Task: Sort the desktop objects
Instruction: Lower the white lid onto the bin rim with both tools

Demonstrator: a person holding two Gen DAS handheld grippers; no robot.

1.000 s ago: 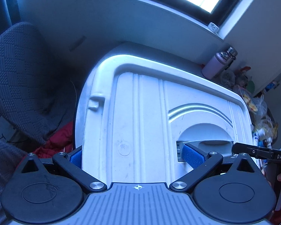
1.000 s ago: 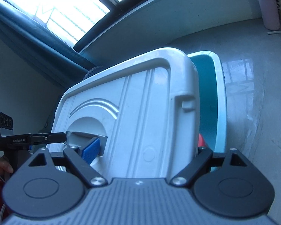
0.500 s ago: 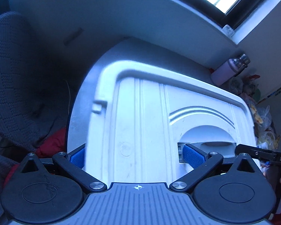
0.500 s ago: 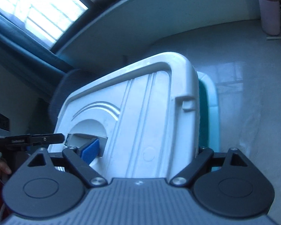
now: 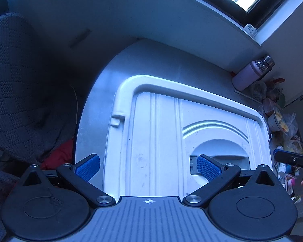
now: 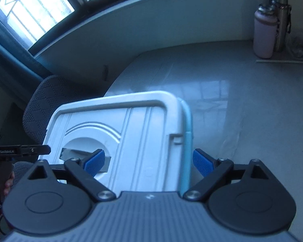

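Note:
A white ribbed box lid (image 5: pixel 171 133) with a recessed handle lies on a light blue storage box whose rim (image 6: pixel 188 141) shows along the right side in the right wrist view; the lid also shows there (image 6: pixel 131 133). My left gripper (image 5: pixel 147 166) is open, its blue pads straddling the lid's near left half, one pad at the handle recess. My right gripper (image 6: pixel 149 162) is open, straddling the lid's right half and the box rim. Neither pad visibly presses the lid.
The box sits on a grey desk (image 6: pixel 232 92) under a window. A lilac bottle (image 6: pixel 264 34) and a steel flask stand at the back right. A dark fabric chair (image 5: pixel 12 84) is on the left. Cluttered bags and bowls (image 5: pixel 280 117) lie at the right.
The lid has come down from a tilted position onto the blue box, covering its opening. Both grippers have pulled back and up a little; their jaws stand clear of the lid's edges.

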